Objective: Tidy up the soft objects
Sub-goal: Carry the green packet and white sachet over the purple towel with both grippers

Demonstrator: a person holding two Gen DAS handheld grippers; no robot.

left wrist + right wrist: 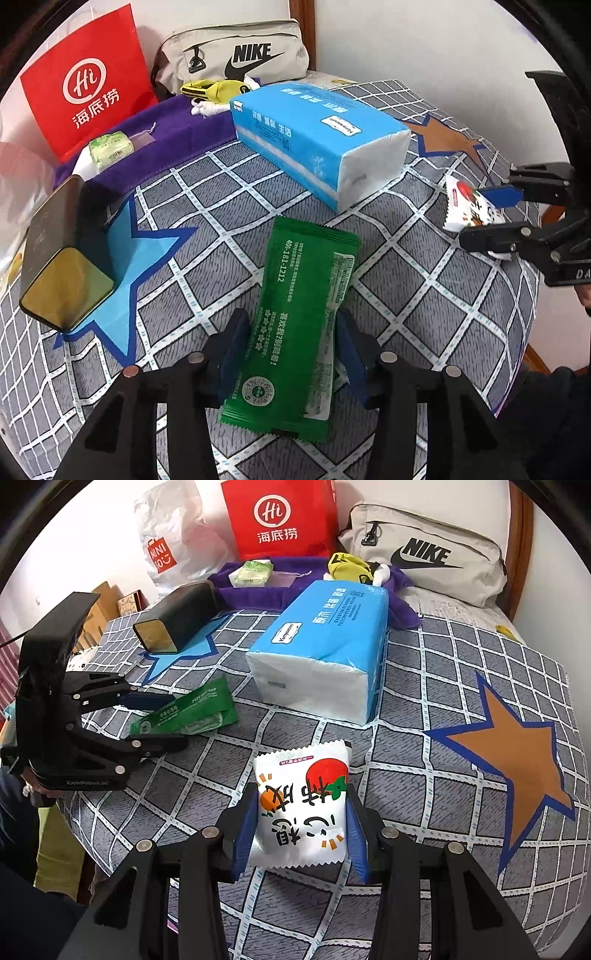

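Two packets, green packet (301,328) and white packet (303,808), each squeezed between jaws.

The blue tissue pack (325,646) blocked the middle of the bed (461,657). Along the head edge a purple cloth (400,607), red bag (282,518) and Nike pouch (428,559) crowded together; a dark box (177,616) stood near the left edge. The right side around the orange star (517,753) lay open.
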